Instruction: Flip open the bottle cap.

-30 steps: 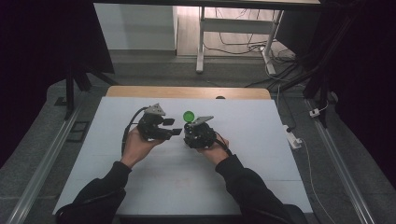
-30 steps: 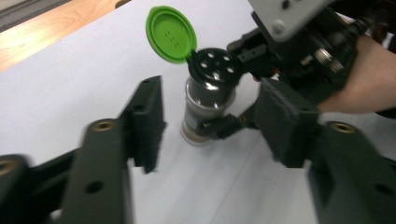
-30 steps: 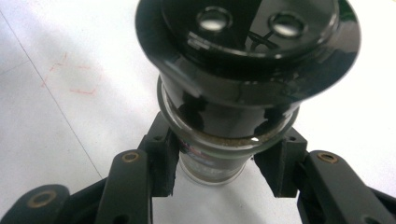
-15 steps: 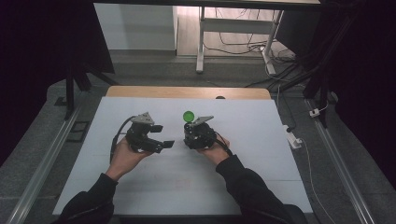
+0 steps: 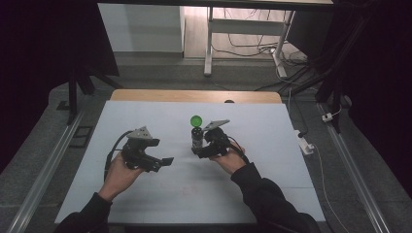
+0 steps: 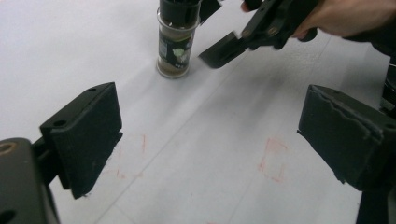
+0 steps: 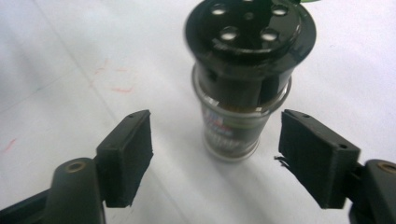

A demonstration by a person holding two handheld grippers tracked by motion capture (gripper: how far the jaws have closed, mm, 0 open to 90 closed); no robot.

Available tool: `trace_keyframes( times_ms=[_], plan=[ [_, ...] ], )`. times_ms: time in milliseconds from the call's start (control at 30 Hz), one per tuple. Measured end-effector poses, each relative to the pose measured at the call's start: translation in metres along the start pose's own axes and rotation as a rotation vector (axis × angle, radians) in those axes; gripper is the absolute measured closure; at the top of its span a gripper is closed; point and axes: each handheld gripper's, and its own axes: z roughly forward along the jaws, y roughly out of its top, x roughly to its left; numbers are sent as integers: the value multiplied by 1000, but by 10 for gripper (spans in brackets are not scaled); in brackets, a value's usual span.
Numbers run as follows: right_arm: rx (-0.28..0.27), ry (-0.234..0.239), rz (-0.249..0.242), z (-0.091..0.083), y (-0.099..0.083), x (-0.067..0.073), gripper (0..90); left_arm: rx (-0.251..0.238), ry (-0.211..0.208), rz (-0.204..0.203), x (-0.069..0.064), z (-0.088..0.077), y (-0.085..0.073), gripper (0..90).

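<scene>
table (image 5: 272, 194), white sheet, faint red marks ahead of the left claw. person's forearms came in from the near edge, one claw per hand.

left claw (image 5: 163, 161) stood well apart from the jar, off to its left. jaws had just been opening and gaped wide in the left gripper view; nothing but bare table between the pads.

right claw (image 7: 215, 158) sat just beside the spice jar (image 7: 243, 98). its jaws had just been opening and stood about half spread, one pad on each side of the glass, neither pressing. jar freestanding, upright, between and slightly beyond the fingertips.

risks, judged: the jar looked tall and narrow with a heavy black cap. a pad that clipped the glass as the claw drew off could tip it. a sideways withdrawal would be the likely cause; straight back looked safer. the green lid (image 5: 196, 120) sat right beyond the jar, so a toppled jar could knock it.

contents: jar showed a dark, brownish fill behind the label in the left gripper view, level hard to tell. shaker cap had open holes, so a fall could spill some.
</scene>
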Motion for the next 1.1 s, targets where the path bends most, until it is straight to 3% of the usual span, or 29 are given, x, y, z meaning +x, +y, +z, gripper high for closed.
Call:
trace_keyframes(
  times_ms=[333,567,900,1100],
  plan=[
    [-3,65,-10,-30,-10,7,126,-26,19,-36,-7,-23,-25,26],
    [-17,76,-14,-58,-26,12,71,-30,46,-48,-12,-37,-43,1],
    [-43,66,17,-95,-51,17,9,-48,93,-92,-17,-58,-73,0],
    [-84,32,38,-123,-72,15,0,-50,127,-106,-20,-71,-88,0]
  ],
)
